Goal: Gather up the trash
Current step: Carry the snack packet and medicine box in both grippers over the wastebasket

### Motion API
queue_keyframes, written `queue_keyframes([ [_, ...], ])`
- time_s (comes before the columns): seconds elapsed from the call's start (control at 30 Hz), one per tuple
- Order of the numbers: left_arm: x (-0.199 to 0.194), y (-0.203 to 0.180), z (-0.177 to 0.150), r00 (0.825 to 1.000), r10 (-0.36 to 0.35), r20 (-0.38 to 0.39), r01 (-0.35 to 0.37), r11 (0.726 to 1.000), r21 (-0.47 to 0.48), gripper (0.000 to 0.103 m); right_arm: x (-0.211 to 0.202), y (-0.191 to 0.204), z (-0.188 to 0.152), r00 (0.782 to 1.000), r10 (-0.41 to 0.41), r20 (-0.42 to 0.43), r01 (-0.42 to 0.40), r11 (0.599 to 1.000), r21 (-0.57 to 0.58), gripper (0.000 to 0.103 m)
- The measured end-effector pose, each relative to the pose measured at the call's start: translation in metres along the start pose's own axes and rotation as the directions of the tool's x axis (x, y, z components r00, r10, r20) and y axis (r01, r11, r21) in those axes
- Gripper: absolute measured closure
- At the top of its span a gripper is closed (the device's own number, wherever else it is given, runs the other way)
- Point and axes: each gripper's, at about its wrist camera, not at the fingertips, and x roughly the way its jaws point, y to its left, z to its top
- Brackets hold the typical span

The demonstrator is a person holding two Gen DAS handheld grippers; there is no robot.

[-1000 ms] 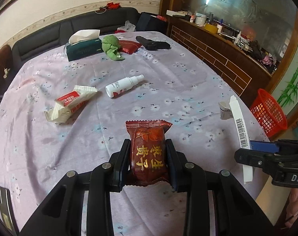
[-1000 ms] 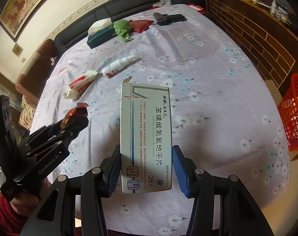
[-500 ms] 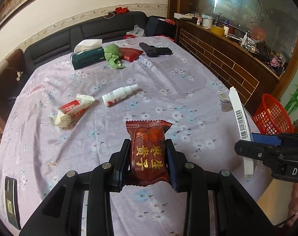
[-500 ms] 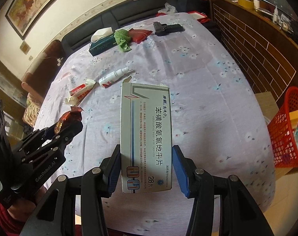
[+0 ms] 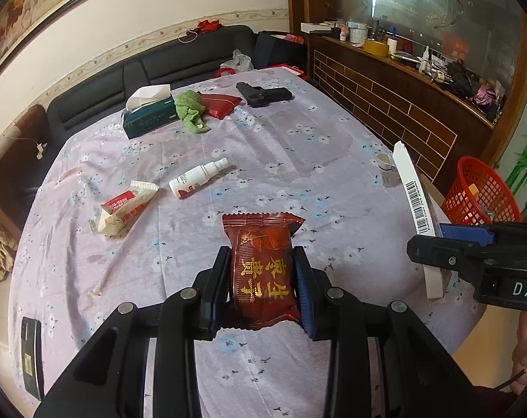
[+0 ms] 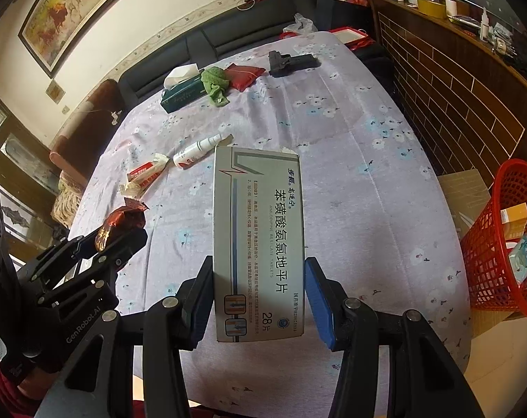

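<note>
My left gripper (image 5: 261,278) is shut on a dark red snack packet (image 5: 261,271) with gold characters, held above the near part of the table. The same packet (image 6: 118,224) shows at the left of the right wrist view. My right gripper (image 6: 258,292) is shut on a grey-white medicine box (image 6: 258,240); in the left wrist view this box (image 5: 415,205) appears edge-on at the right. On the lilac tablecloth (image 5: 298,160) lie a torn red-and-white wrapper (image 5: 125,205) and a white spray bottle (image 5: 197,177). A red mesh basket (image 6: 503,240) holding a few boxes stands on the floor to the right.
At the table's far end lie a green tissue box (image 5: 150,115), a green cloth (image 5: 190,108), a red pouch (image 5: 218,104) and a black toy pistol (image 5: 263,94). A dark phone (image 5: 31,355) rests at the near left edge. A brick-faced counter (image 5: 385,101) runs along the right.
Both grippers have drawn back and risen from the table with their loads, so more of the table and the red basket show. Neither grip has changed.
</note>
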Motion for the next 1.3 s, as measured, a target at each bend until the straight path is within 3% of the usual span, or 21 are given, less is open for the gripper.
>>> queue_keyframes([
  [0.57, -0.001, -0.026, -0.003, 1.000, -0.027, -0.007, 0.027, 0.999, 0.031, 0.070, -0.014, -0.019, -0.012, 1.000, -0.011, 0.009, 0.011, 0.999, 0.030, 0.049],
  [1.3, 0.009, -0.063, 0.009, 0.993, -0.115, -0.004, 0.115, 0.988, 0.103, 0.070, -0.042, -0.056, -0.028, 0.995, -0.091, 0.039, 0.086, 0.989, 0.122, 0.049],
])
